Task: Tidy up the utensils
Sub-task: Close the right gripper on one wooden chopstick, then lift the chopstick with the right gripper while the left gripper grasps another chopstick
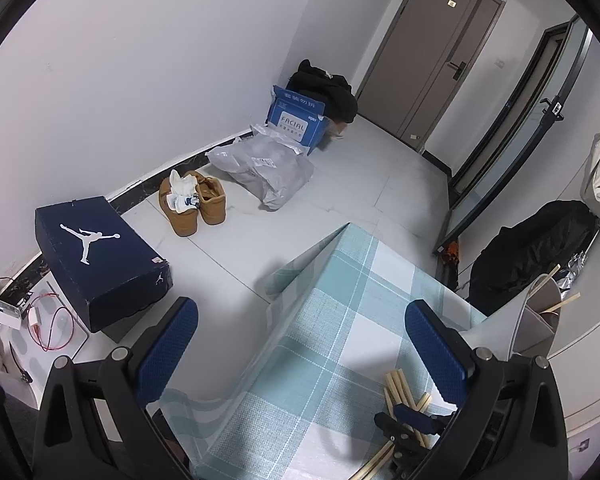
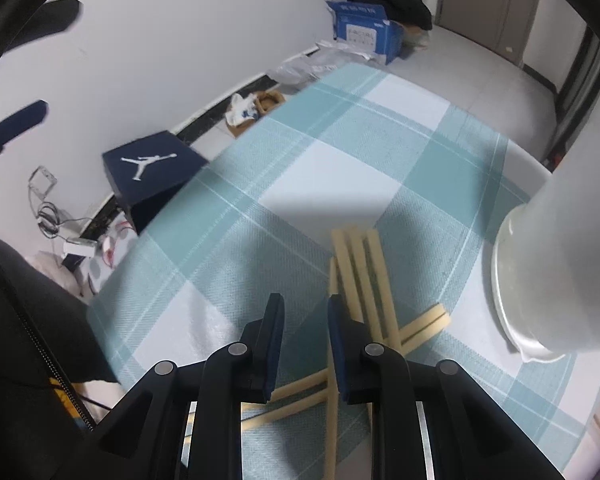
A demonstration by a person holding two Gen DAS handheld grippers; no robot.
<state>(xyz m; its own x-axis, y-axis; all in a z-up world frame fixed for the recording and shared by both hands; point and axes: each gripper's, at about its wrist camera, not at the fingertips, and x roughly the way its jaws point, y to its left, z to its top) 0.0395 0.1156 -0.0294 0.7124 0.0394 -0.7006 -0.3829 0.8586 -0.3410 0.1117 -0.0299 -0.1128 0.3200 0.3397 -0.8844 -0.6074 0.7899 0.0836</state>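
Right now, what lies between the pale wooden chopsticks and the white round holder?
Only bare teal-checked tablecloth separates chopsticks and holder, per the right wrist view.

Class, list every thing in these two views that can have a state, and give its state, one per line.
Left gripper: open, empty, above the table's edge.
Right gripper: narrowly open over the chopsticks; whether it grips one cannot be told.
Chopsticks: scattered and crossed on the tablecloth.
White holder: upright, chopsticks inside.
Shoebox: closed.
Door: closed.
Blue carton: open.
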